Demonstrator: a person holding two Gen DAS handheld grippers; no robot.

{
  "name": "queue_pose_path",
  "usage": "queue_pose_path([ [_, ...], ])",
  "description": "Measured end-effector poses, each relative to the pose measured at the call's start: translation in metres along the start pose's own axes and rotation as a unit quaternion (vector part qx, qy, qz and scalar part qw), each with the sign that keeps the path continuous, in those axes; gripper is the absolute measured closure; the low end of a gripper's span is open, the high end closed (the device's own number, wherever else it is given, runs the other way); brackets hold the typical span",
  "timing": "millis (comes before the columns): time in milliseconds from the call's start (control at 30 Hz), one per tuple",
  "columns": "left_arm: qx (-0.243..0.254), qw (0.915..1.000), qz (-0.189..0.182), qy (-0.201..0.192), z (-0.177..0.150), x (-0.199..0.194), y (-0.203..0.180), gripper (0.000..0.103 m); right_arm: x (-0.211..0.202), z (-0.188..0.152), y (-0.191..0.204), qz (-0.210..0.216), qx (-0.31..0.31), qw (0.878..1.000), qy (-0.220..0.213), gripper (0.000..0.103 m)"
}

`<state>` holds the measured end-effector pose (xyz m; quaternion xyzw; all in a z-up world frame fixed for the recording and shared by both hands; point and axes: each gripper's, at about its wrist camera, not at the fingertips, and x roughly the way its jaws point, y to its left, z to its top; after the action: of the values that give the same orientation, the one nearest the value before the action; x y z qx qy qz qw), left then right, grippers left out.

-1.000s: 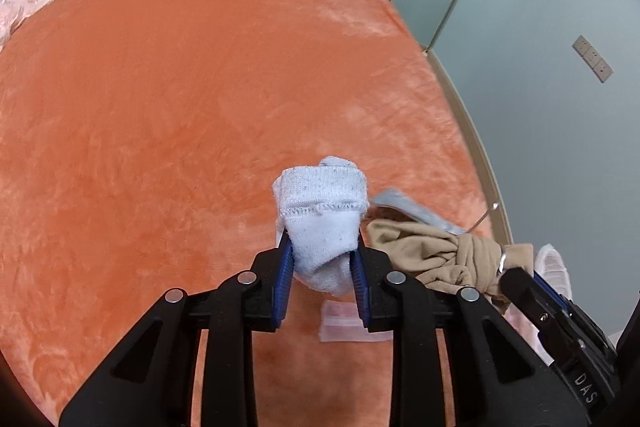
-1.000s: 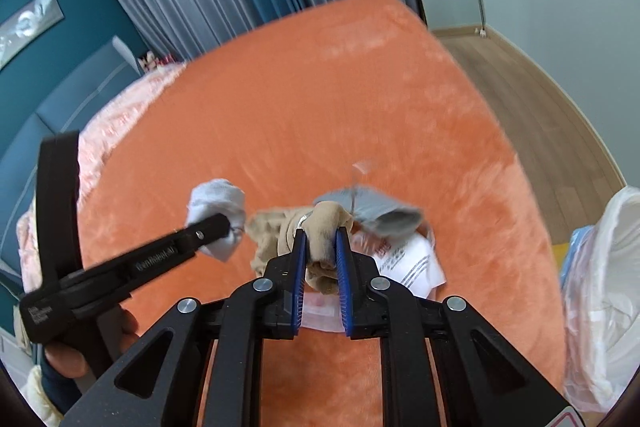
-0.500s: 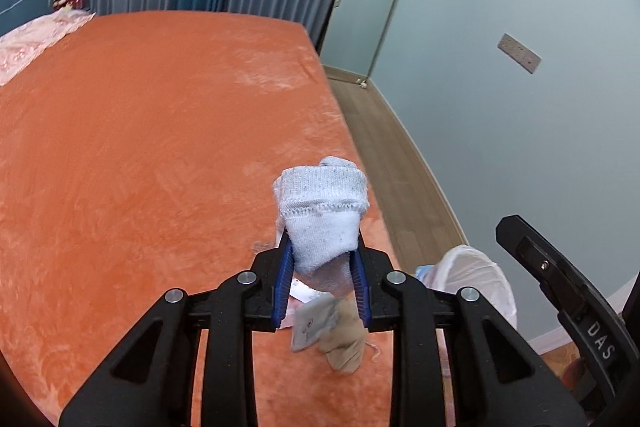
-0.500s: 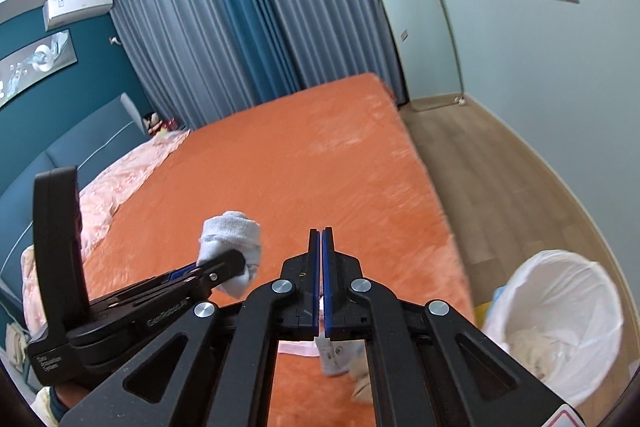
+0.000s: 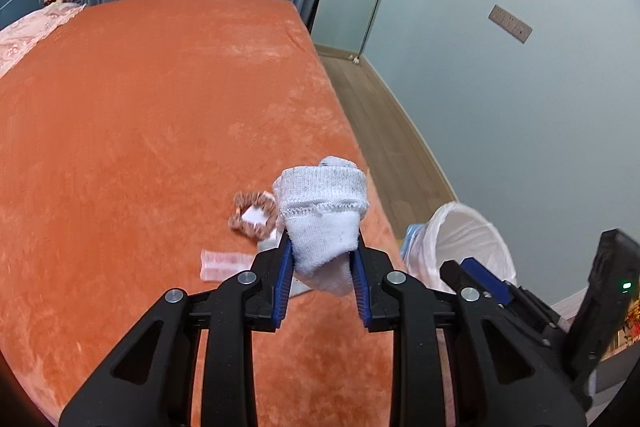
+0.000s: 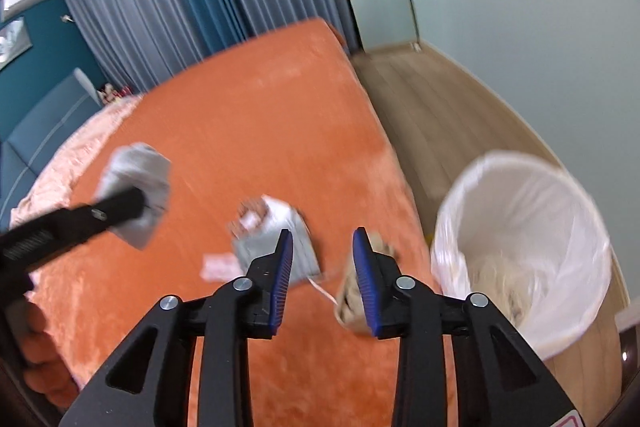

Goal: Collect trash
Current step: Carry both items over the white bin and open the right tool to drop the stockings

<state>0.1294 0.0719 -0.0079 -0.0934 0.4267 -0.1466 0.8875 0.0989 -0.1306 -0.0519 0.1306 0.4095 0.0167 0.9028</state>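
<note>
Left gripper point(image 5: 322, 281) clamped on a white sock point(image 5: 323, 217) at centre frame, right gripper point(image 6: 323, 277) jaws opening with nothing between them, beige cloth point(image 6: 352, 297) just behind its right finger, lined bin point(image 6: 524, 251) at right, orange bed point(image 6: 248, 131) with wrappers point(image 6: 276, 239).

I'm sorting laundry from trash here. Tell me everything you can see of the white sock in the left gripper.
The white sock is a soft knit, rolled or bunched into a lump, with a ribbed cuff folded over on top and a stitched seam across it. It looks slightly greyed and speckled. The left gripper clamps its lower part between blue pads, holding it above the orange bedspread; nothing else touches it.
</note>
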Motion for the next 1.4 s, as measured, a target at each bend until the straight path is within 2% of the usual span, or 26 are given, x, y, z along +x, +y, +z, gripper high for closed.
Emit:
queue_pose_path([
  [100,-0.007,0.9998,0.002,0.019,-0.013,0.015,0.007,0.077,0.029,-0.02,-0.012,-0.01,0.02,0.999,0.035,0.065],
  [200,-0.008,0.9994,0.005,0.035,-0.023,0.028,0.01,0.077,0.052,-0.033,-0.014,-0.017,0.029,0.998,0.059,0.065],
  [400,-0.002,0.9987,0.008,0.05,-0.032,0.044,0.01,0.077,0.08,-0.05,-0.021,-0.021,0.04,0.995,0.087,0.065],
  [467,-0.001,0.9986,0.008,0.052,-0.032,0.046,0.009,0.077,0.085,-0.053,-0.023,-0.021,0.043,0.994,0.095,0.071],
  [500,-0.001,0.9986,0.008,0.053,-0.033,0.047,0.009,0.077,0.087,-0.054,-0.023,-0.018,0.045,0.994,0.099,0.08],
  [533,-0.001,0.9986,0.008,0.053,-0.033,0.048,0.009,0.077,0.089,-0.054,-0.024,-0.015,0.046,0.994,0.103,0.095],
  [600,0.0,0.9986,0.008,0.053,-0.033,0.047,0.007,0.077,0.091,-0.054,-0.023,-0.012,0.044,0.993,0.109,0.097],
  [767,0.008,0.9989,0.008,0.046,-0.031,0.042,0.0,0.077,0.061,-0.035,-0.016,0.006,0.039,0.997,0.069,0.098],
  [967,0.023,0.9994,0.001,0.027,-0.023,0.025,-0.019,0.077,0.001,0.008,-0.007,0.035,0.036,0.999,-0.009,0.1],
  [1200,0.05,0.9987,-0.012,0.003,-0.013,0.006,-0.055,0.077,-0.068,0.047,-0.012,0.051,0.029,0.994,-0.092,0.1],
  [1400,0.078,0.9965,-0.026,-0.011,-0.008,-0.004,-0.09,0.077,-0.112,0.067,-0.033,0.046,0.034,0.989,-0.138,0.1],
])
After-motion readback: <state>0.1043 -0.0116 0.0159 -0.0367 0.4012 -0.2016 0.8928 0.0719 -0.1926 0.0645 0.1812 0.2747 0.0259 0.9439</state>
